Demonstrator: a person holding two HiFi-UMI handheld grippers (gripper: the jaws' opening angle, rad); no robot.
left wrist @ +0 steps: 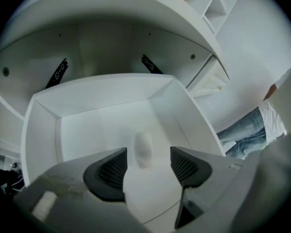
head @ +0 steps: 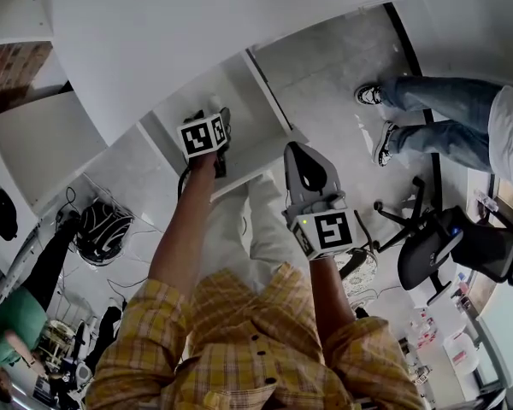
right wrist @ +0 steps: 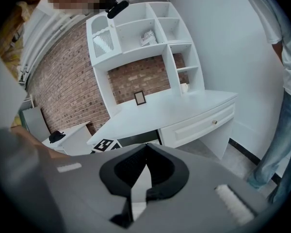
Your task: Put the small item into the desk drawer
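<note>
Drawer (left wrist: 97,127) was seen pulled out from under the desk (right wrist: 169,111), white and open-topped. The left gripper (left wrist: 148,154) was held over its front edge, fingers (left wrist: 109,171) spread wide and nothing pinched. The right gripper (right wrist: 146,152) was held away from the desk, fingers pressed together and empty. The item (left wrist: 143,147), pale, oval and blurred, was seen inside the drawer, just beyond the gap between the left fingers, touched by neither.
</note>
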